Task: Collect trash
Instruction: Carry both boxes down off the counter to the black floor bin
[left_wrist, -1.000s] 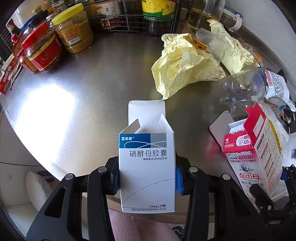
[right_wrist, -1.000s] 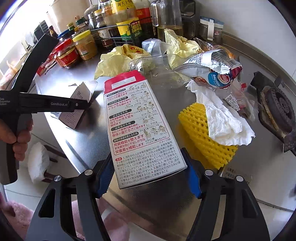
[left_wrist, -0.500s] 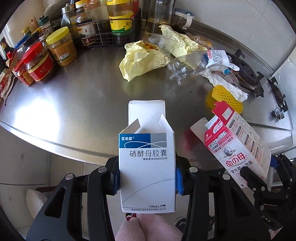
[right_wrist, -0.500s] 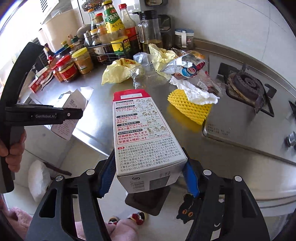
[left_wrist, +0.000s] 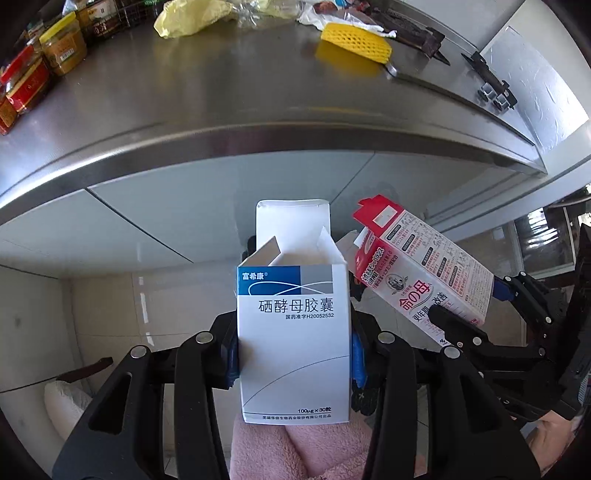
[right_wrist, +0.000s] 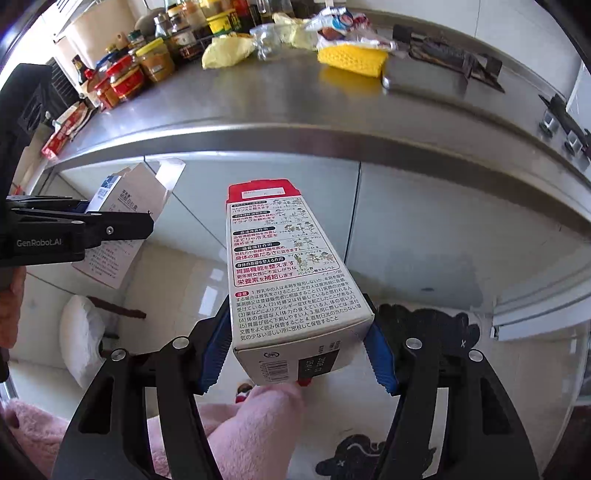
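My left gripper (left_wrist: 293, 354) is shut on an open white and blue medicine box (left_wrist: 293, 339), held below the counter edge in front of the cabinet doors. My right gripper (right_wrist: 299, 354) is shut on a red and white carton (right_wrist: 291, 273), also below the counter. In the left wrist view the carton (left_wrist: 424, 269) sits just right of the white box. In the right wrist view the white box (right_wrist: 125, 221) shows at the left. More trash lies on the steel counter (right_wrist: 258, 107): a yellow foam net (right_wrist: 351, 57), crumpled yellow paper (right_wrist: 227, 51), a clear crushed bottle (right_wrist: 266, 42) and snack wrappers (right_wrist: 340, 20).
Jars and sauce bottles (right_wrist: 147, 66) crowd the counter's back left. A gas hob (right_wrist: 454, 55) lies at the right with knobs (right_wrist: 565, 129) on the front. Grey cabinet doors (right_wrist: 424, 221) stand under the counter. A dark cat-shaped mat (right_wrist: 424, 332) lies on the tiled floor.
Both grippers have dropped from above the counter to below its front edge, each still holding its box. The counter top now appears high and far in both views.
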